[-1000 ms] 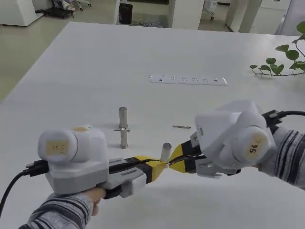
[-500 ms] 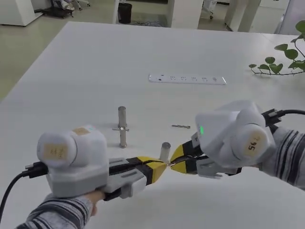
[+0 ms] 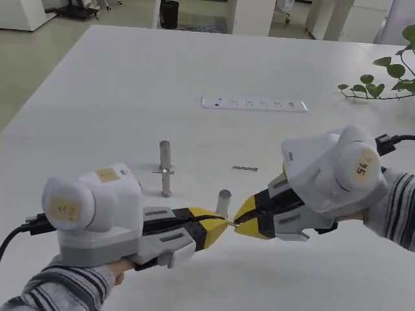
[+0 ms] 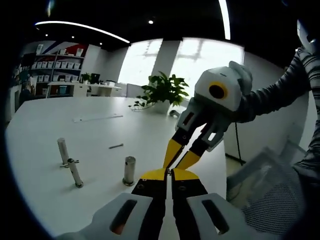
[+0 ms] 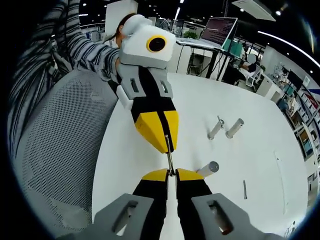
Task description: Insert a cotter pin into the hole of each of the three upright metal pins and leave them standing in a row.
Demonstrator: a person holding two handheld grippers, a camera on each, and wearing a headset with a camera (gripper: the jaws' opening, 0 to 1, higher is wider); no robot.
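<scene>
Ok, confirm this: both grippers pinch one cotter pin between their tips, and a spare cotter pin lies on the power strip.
Not on it. The spare cotter pin lies on the bare table, apart from the power strip, as the head view shows.

Opposed gripper views, apparently sharing pin [image 4: 129,171]

table [image 3: 130,78]: big white one, stretches way out in front of me
power strip [image 3: 253,104]: long, white, lying flat across the table, well out from me
plant [image 3: 382,81]: green leafy vine trailing over the far right corner of the table
trash bin [image 3: 168,14]: dark, on the floor past the far edge
mesh chair [image 5: 60,150]: grey, pulled up right beside the table in my right gripper view
monitor [image 5: 219,31]: lit up, on a desk beyond the table
</scene>
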